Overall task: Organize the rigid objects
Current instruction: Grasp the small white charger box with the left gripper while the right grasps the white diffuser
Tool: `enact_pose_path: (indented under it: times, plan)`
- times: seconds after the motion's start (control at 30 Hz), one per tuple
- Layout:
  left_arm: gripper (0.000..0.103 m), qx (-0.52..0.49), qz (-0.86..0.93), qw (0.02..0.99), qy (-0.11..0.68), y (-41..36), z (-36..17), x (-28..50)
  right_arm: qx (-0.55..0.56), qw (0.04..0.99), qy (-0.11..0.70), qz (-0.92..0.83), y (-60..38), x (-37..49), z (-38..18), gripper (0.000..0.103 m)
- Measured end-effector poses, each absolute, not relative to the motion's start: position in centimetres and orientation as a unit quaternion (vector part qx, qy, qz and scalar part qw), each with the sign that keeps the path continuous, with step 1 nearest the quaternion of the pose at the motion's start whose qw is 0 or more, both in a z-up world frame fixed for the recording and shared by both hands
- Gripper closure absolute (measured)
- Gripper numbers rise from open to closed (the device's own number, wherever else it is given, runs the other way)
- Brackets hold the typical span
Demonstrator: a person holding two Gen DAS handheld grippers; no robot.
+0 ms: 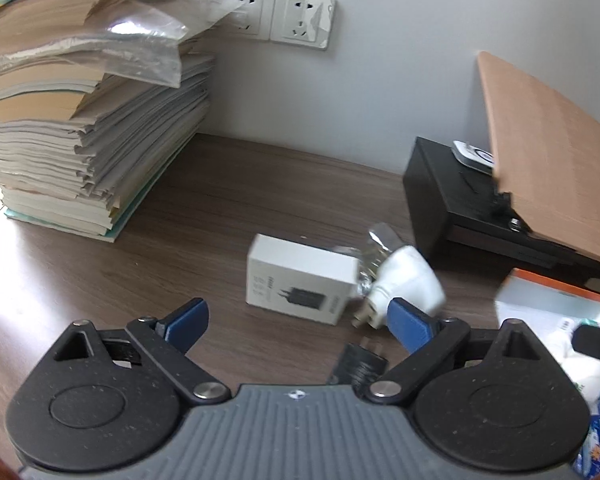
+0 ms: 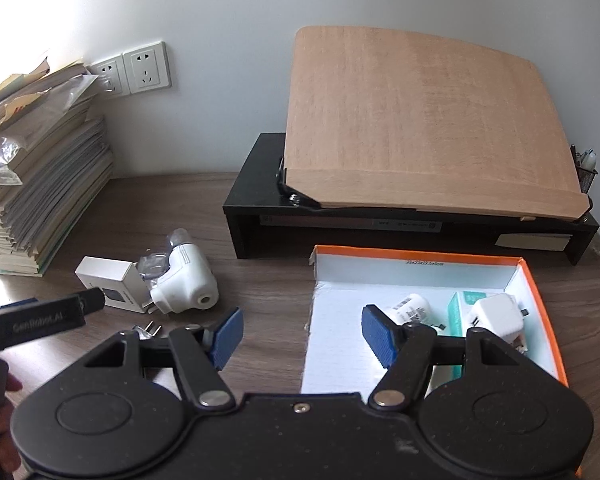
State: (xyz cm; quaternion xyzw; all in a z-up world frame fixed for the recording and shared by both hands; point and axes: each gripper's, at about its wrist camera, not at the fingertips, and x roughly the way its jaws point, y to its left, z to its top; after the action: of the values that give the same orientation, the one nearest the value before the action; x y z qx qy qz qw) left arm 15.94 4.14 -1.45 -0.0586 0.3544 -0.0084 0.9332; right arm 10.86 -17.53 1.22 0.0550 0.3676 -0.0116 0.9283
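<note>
- The left gripper [image 1: 298, 322] has its jaws spread wide and empty, hovering over the bench [image 1: 204, 208] just short of the loose items.
- The white plug adapter [image 1: 410, 280] lies on its side against the small white charger box [image 1: 300, 278]; a dark charger [image 1: 360, 364] sits close under the gripper.
- The likely step is picking one of these for the orange-rimmed box [image 2: 540, 292], which already holds white chargers.
- For the adapter, straddle its rounded body, not the prongs or the crinkled wrap beside it, so it does not twist out.
- The right gripper [image 2: 302, 334] is released too, holding nothing, poised at the box's near left corner; keep it clear of the drop path.
</note>
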Motion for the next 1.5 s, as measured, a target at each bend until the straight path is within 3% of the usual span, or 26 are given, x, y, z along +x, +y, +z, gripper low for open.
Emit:
enact_pose_path:
  times: [0.67, 0.9, 1.5]
  plan:
    - [0.0, -0.016, -0.047, 0.929, 0.368, 4.8, -5.6, 22.6, 0.065, 0.914, 0.402, -0.008, -15.0, 14.0, -1.3, 0.024]
    - [0.023, -0.01, -0.075, 0.931, 0.357, 5.1, -5.9, 22.8, 0.078, 0.907, 0.413, 0.016, -13.6, 16.6, -1.7, 0.024]
    - [0.023, -0.06, -0.031, 0.936, 0.346, 10.3, -3.0, 17.8, 0.068, 0.867, 0.492, 0.043, -8.3, 26.8, -5.4, 0.024]
